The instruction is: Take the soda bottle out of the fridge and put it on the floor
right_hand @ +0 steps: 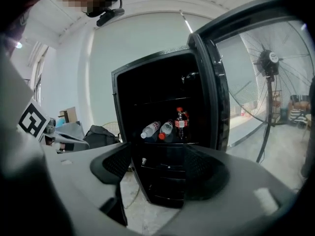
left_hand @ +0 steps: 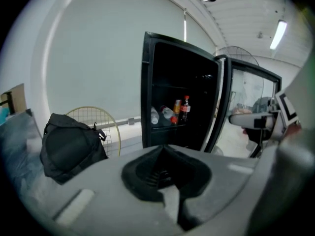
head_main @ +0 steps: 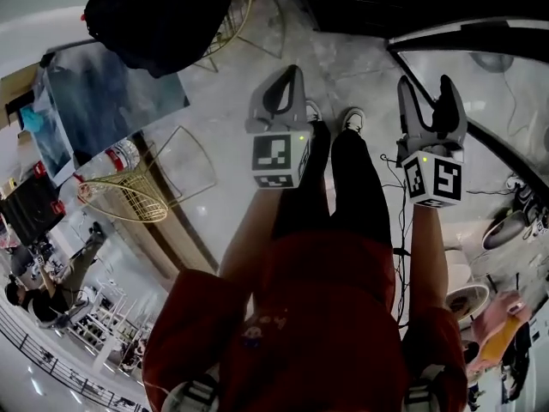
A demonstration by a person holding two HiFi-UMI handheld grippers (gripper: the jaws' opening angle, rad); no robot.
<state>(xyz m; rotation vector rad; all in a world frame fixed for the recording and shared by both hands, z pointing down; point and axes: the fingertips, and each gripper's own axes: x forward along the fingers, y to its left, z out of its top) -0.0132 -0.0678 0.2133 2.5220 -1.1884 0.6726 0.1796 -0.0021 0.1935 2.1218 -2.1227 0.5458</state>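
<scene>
**A:** Where is the soda bottle [right_hand: 180, 122] sitting?

**B:** It's standing upright on a shelf in the open fridge [right_hand: 162, 186], well away from both grippers. The right gripper [right_hand: 160, 166] is gaping wide and carrying nothing. The left gripper [left_hand: 165, 168] is sitting closed and empty.

**A:** How's it handling?

**B:** I'm expecting smooth, stiff plastic, weighty with liquid, so I'm favouring the mid-body.

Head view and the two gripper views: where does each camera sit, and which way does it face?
Head view: on the head, facing steeply down at the floor; shows legs, forearms, left claw, right claw.
Left gripper view: behind the shut left claw, facing the open fridge.
Right gripper view: behind the open right claw, facing that fridge.
Shared: both gripper views show the soda bottle upright inside it.
</scene>
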